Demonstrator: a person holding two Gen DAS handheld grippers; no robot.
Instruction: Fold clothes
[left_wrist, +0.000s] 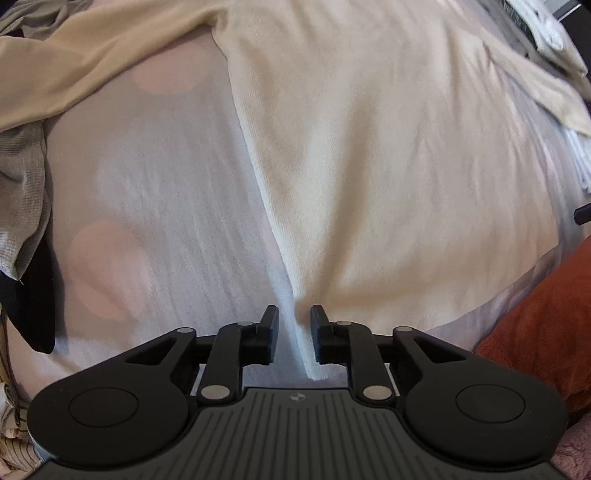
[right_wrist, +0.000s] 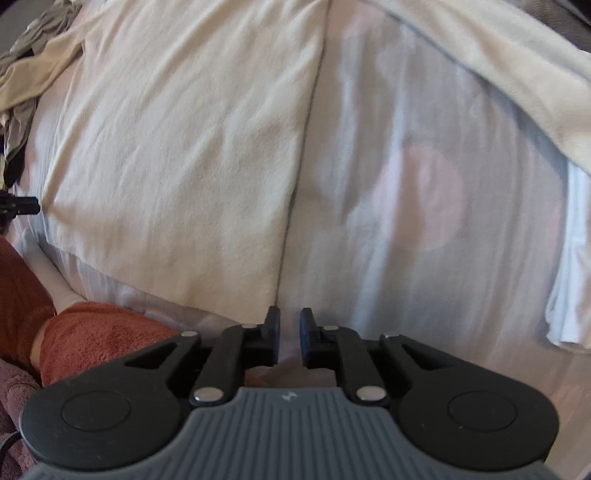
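Note:
A cream long-sleeved garment (left_wrist: 369, 147) lies spread flat on a pale bed sheet with pink dots (left_wrist: 147, 221). Its left sleeve (left_wrist: 92, 66) stretches out to the upper left. My left gripper (left_wrist: 294, 332) points down at the garment's lower left corner. Its jaws stand slightly apart, with the corner's folded hem running between them, and the pads do not press on it. In the right wrist view the garment (right_wrist: 184, 147) fills the left half, with its side edge running down the middle. My right gripper (right_wrist: 290, 332) hovers just below that edge, open, with only sheet (right_wrist: 406, 221) beneath it.
A rust-red fuzzy blanket (left_wrist: 535, 314) (right_wrist: 92, 332) lies along the near side of the bed. A grey knit garment (left_wrist: 22, 184) and a black item (left_wrist: 33, 295) sit at the left. More cream cloth (right_wrist: 498, 74) drapes across the upper right.

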